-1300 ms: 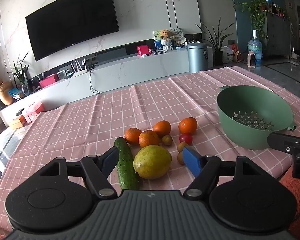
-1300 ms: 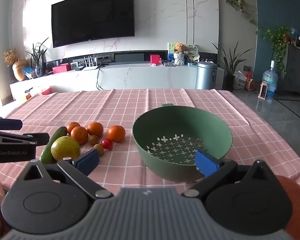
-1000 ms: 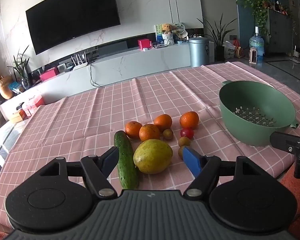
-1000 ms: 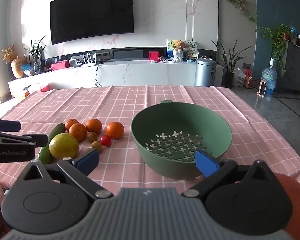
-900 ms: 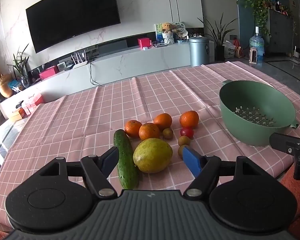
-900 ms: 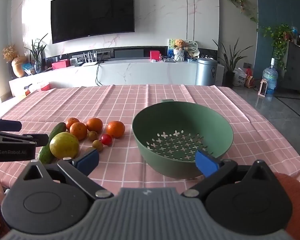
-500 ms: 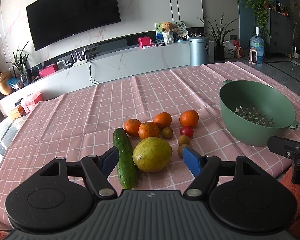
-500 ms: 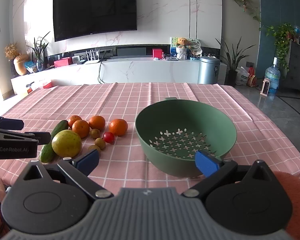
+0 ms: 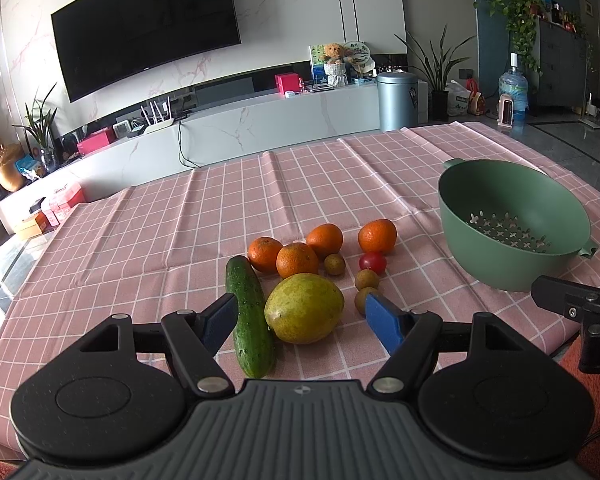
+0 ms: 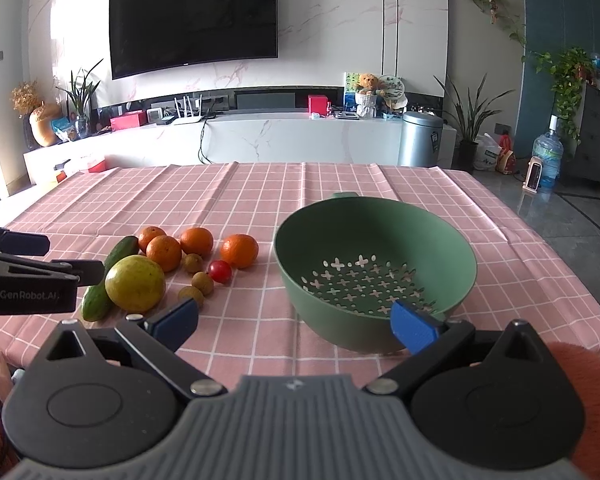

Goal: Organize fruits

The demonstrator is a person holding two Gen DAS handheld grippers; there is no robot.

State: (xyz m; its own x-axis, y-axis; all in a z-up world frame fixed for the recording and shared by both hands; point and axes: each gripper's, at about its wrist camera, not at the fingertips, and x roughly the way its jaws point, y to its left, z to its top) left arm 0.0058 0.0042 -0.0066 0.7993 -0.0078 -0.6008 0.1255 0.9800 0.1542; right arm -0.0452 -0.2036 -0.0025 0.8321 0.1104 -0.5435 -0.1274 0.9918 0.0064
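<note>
The left tool hangs above the near edge of the worktop, its blue-padded jaws spread wide with nothing between them; a large yellow-green fruit and a cucumber lie on the pink checked cloth just beyond the pads. Behind these sit four oranges in a loose row, three of them close together and the fourth a little apart to the right. A small red tomato and three small brown round fruits lie among them. The right tool is likewise spread apart and holds nothing, poised before the green colander, which stands upright and empty on the cloth to the right of the fruit, well apart from the nearest orange. One of its blue pads overlaps the colander's near wall in the right wrist view; whether they touch cannot be told.
</note>
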